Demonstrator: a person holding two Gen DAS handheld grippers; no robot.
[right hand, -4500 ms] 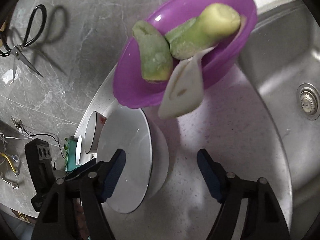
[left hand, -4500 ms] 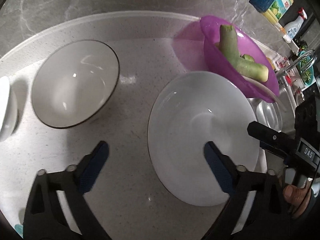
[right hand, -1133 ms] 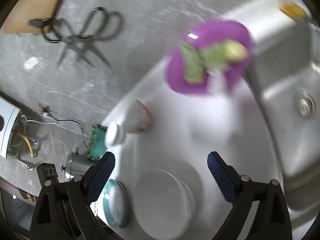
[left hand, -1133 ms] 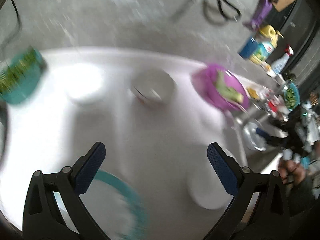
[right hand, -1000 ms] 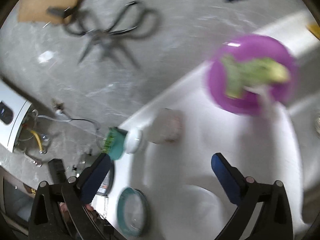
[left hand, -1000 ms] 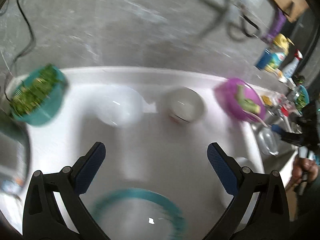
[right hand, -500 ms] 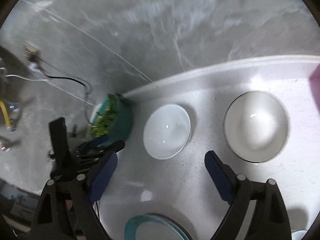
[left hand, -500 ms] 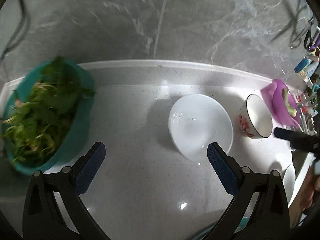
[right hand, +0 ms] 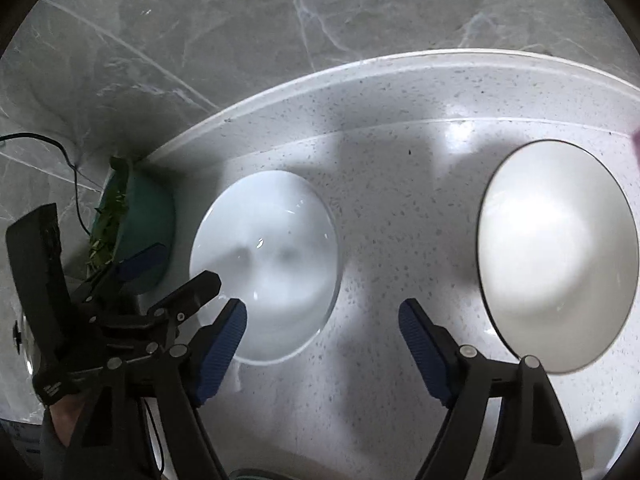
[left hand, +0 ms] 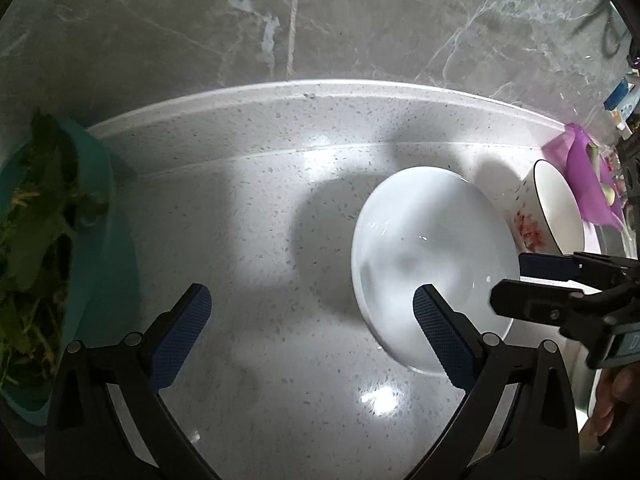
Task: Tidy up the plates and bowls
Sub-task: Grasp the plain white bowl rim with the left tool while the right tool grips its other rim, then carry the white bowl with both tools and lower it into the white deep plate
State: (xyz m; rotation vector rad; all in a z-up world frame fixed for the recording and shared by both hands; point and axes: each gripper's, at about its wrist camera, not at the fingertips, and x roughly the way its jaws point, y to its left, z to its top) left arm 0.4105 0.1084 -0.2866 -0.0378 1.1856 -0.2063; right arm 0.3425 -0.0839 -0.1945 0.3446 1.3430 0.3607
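A plain white bowl [left hand: 432, 256] stands on the white speckled counter; it also shows in the right wrist view [right hand: 266, 264]. A dark-rimmed bowl with red flowers [left hand: 550, 208] stands to its right, seen from above in the right wrist view [right hand: 558, 252]. My left gripper [left hand: 308, 332] is open, its right finger over the white bowl's near rim. My right gripper [right hand: 322, 344] is open, its left finger over that bowl's near edge. Each gripper shows in the other's view, the right [left hand: 532, 284] and the left [right hand: 172, 272].
A teal basin of green leaves [left hand: 52, 264] stands at the left, also in the right wrist view [right hand: 132, 224]. A purple bowl with cut vegetables [left hand: 588, 184] sits at the far right. A grey marble wall [left hand: 320, 20] backs the counter. A black cable [right hand: 48, 152] hangs on the wall.
Both grippers have moved down and closer to the plain white bowl, which now fills more of each view. Both stay open.
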